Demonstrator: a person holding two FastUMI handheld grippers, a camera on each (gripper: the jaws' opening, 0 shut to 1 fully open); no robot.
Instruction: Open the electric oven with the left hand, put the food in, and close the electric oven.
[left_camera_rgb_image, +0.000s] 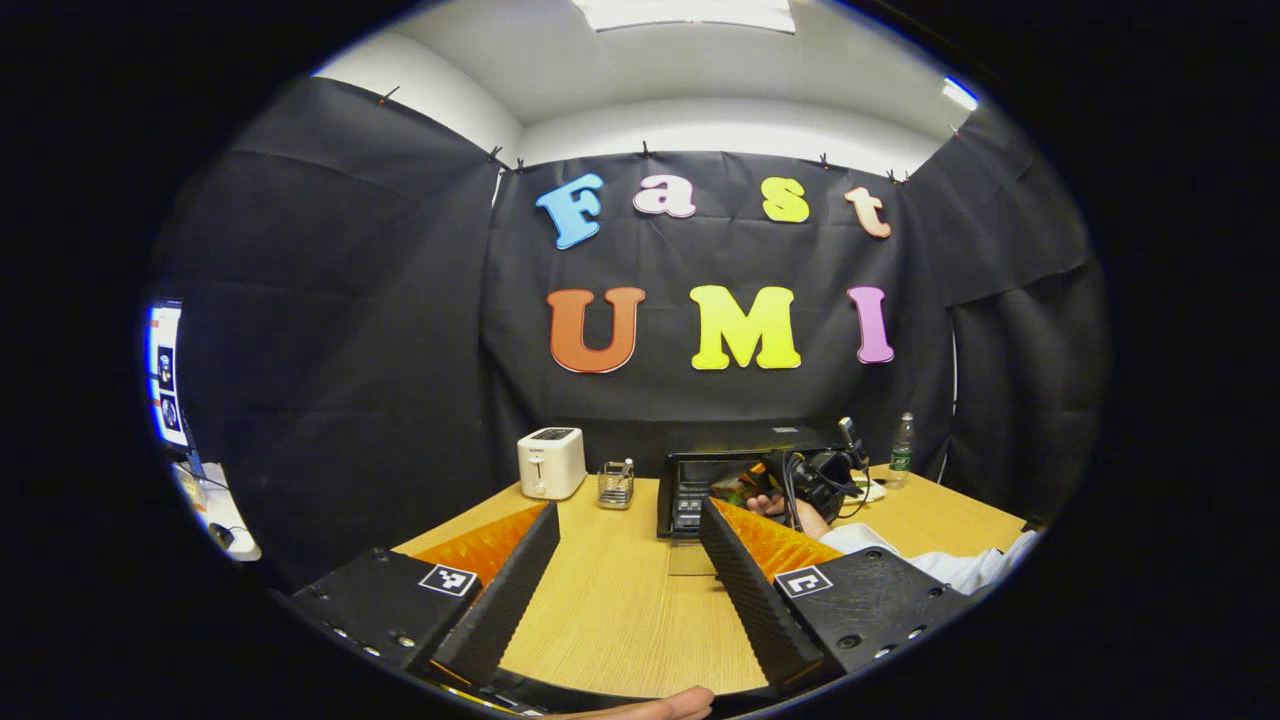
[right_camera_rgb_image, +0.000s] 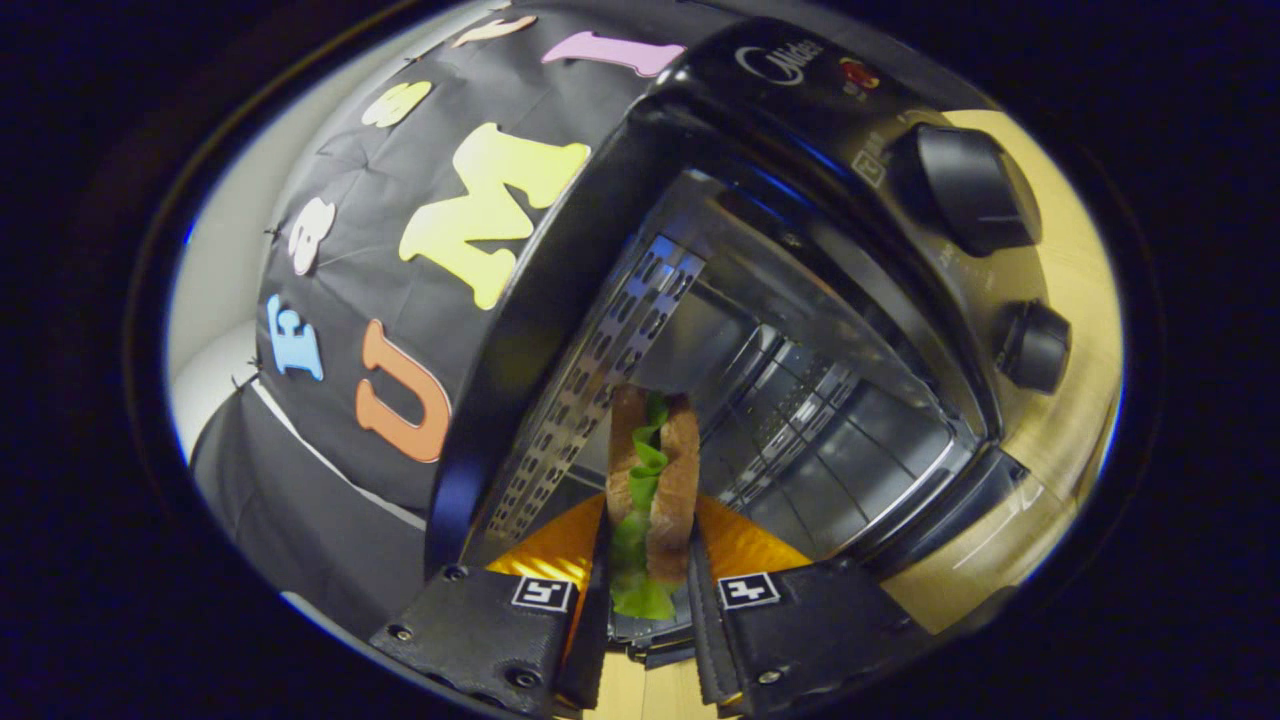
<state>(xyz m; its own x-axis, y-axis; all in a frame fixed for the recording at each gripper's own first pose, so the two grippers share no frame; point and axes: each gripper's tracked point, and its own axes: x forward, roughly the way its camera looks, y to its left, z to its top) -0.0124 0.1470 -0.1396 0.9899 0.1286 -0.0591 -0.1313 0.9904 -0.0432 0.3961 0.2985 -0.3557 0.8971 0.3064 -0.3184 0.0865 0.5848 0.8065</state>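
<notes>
The sandwich (right_camera_rgb_image: 650, 490) sits clamped between the fingers of the right gripper (right_camera_rgb_image: 648, 580), one bread slice against each finger, lettuce showing along the edge. It hangs at the mouth of the oven (right_camera_rgb_image: 800, 330), just inside the open front and above the wire rack (right_camera_rgb_image: 840, 440), not yet resting on it. Its long axis runs along the fingers, pointing into the cavity toward the far wall; the slices stand on edge in this view, which is itself rolled over.

Likely trouble: released on edge, it could topple and shed its filling, or slip between the rack wires. Pushed in off-line, it could catch the perforated side wall (right_camera_rgb_image: 590, 380) close on its left.

In the left gripper view the left gripper (left_camera_rgb_image: 610, 570) hovers over the table (left_camera_rgb_image: 620, 610), spread wide and holding nothing, well back from the oven (left_camera_rgb_image: 700, 480). The door (left_camera_rgb_image: 692, 555) lies folded down toward it. A toaster (left_camera_rgb_image: 551, 461) and small rack (left_camera_rgb_image: 616, 484) stand left of the oven, a bottle (left_camera_rgb_image: 902, 444) far right.
</notes>
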